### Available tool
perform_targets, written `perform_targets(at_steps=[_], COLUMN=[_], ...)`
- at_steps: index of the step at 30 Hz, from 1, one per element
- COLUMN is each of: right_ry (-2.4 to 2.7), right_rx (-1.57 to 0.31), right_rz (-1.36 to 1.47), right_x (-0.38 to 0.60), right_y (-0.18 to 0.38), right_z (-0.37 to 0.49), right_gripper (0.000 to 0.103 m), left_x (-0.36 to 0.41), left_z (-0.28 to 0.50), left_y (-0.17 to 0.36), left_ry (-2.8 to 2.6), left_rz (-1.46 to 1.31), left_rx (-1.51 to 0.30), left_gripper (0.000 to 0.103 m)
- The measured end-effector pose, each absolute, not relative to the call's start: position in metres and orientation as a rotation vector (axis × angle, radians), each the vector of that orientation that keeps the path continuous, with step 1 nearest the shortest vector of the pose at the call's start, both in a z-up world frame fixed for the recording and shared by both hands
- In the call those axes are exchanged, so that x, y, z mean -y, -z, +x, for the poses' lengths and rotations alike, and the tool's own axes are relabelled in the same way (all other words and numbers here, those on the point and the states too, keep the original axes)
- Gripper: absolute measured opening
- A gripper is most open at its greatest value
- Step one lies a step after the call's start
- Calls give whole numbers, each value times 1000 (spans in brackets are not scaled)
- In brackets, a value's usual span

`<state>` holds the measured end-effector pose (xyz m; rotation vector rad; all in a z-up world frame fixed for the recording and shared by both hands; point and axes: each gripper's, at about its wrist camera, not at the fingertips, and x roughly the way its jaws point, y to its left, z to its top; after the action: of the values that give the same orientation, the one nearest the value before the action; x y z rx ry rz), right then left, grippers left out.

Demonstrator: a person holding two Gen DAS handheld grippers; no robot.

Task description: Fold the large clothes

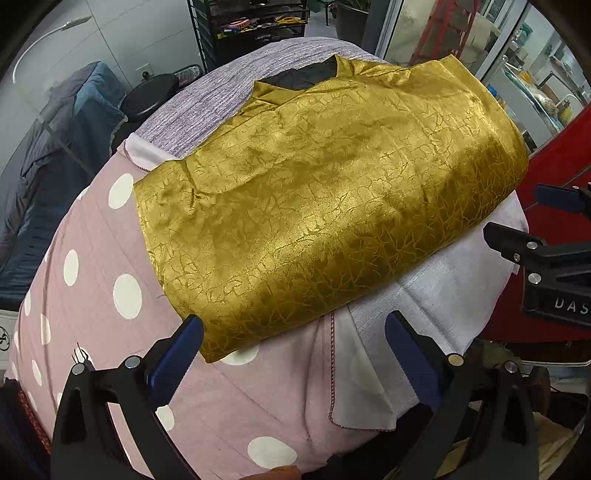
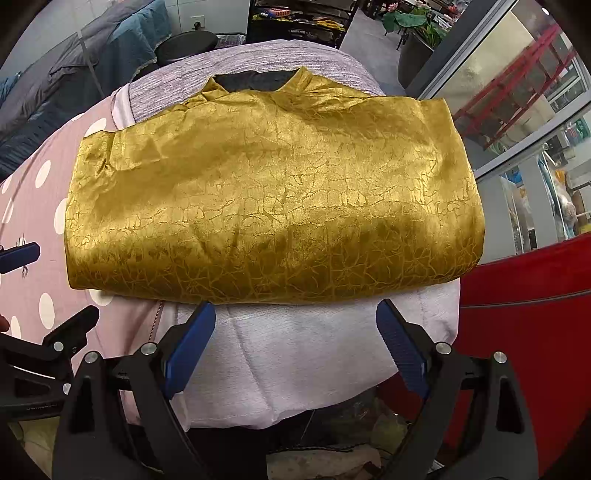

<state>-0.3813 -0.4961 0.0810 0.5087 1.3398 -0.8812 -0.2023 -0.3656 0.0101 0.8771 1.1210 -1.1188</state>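
Workshop-like room: black metal rack (image 1: 255, 26) with tools, glass partitions (image 2: 517, 122), potted plant (image 2: 417, 33), cloth-draped table (image 1: 92, 258).

Left gripper (image 1: 293, 350): jaws spread wide, blue pads (image 1: 177, 360) facing inward, nothing between them. Right gripper (image 2: 295, 332): jaws likewise wide apart, blue pads (image 2: 190, 343) bare. Both held side by side, close together, pointing forward.

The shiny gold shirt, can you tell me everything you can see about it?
The gold garment looks like glossy satin with a crackled vein pattern. It lies folded into a wide, flat rectangle, its collar at the far edge showing dark lining. It rests on overlapping cloths: pink polka-dot, white and purple-grey. Neither open gripper touches it.
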Motion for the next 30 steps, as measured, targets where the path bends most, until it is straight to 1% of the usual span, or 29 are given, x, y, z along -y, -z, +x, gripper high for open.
perform_targets(at_steps=[15,22,30], right_ry=[882,885,885], right_rx=[-1341,-1342,-1343], right_rz=[503,500,497], right_x=[492,493,492], right_y=[-80,-79,-78], right_z=[-383,-382,-381], right_gripper=[88,88,88], left_x=[364,361,364], left_z=[-204,-204,-204], left_y=[-10,-16,-12], left_ry=[1119,1153,1120], left_rz=[875,825,864], left_rx=[-1122,-1107,-1103], left_gripper=[97,97,97])
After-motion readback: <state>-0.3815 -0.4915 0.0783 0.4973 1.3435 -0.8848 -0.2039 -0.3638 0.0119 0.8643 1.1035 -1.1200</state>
